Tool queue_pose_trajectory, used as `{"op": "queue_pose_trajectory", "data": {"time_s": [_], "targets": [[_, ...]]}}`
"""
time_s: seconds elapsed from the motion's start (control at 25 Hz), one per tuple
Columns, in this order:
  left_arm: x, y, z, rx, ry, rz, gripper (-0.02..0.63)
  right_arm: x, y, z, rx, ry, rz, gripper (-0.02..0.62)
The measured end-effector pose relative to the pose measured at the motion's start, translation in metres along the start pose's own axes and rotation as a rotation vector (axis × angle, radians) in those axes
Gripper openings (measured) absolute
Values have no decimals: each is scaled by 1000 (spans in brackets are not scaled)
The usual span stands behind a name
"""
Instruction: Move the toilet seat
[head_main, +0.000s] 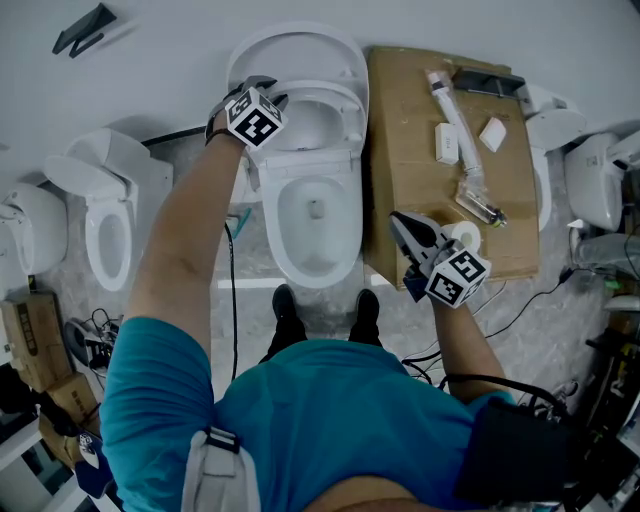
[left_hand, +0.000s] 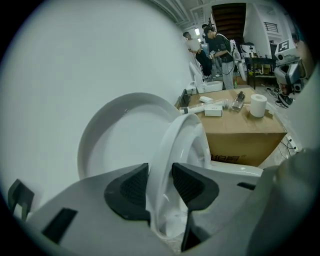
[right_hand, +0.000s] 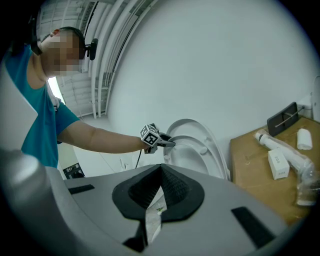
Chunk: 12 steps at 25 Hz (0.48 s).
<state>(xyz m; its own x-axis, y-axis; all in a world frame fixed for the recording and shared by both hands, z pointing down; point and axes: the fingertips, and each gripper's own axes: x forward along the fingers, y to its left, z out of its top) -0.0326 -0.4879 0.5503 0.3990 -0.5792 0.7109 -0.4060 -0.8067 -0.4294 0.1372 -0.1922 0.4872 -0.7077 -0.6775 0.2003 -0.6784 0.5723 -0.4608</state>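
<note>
My left hand-held gripper (left_hand: 160, 176) pinches the rim of the toilet seat (left_hand: 184, 142), which stands half-raised just in front of the lid (left_hand: 115, 135). My right hand-held gripper (right_hand: 159, 186) is closed and empty. I judge the glossy rim could slip from that narrow pinch and slam down.

Soft, even indoor light; fisheye-warped, dark-vignetted edges.

- Cardboard box (left_hand: 245, 137): a short row of orange print at the lower left of its front face, too blurred to read.
- Small white carton (left_hand: 213, 110) on top of that box: faint dark print, illegible.
- Marker cube (head_main: 255, 118) and second marker cube (head_main: 460, 277): black-and-white square code patterns only, no letters or numbers.
</note>
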Motion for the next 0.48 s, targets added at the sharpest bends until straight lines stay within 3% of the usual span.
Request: {"op": "queue_pose_trajectory", "data": {"time_s": [0.48], "targets": [[22,23,2,-19,23,19,152,-2,-18,-4,23,-1,-21,-8]]}}
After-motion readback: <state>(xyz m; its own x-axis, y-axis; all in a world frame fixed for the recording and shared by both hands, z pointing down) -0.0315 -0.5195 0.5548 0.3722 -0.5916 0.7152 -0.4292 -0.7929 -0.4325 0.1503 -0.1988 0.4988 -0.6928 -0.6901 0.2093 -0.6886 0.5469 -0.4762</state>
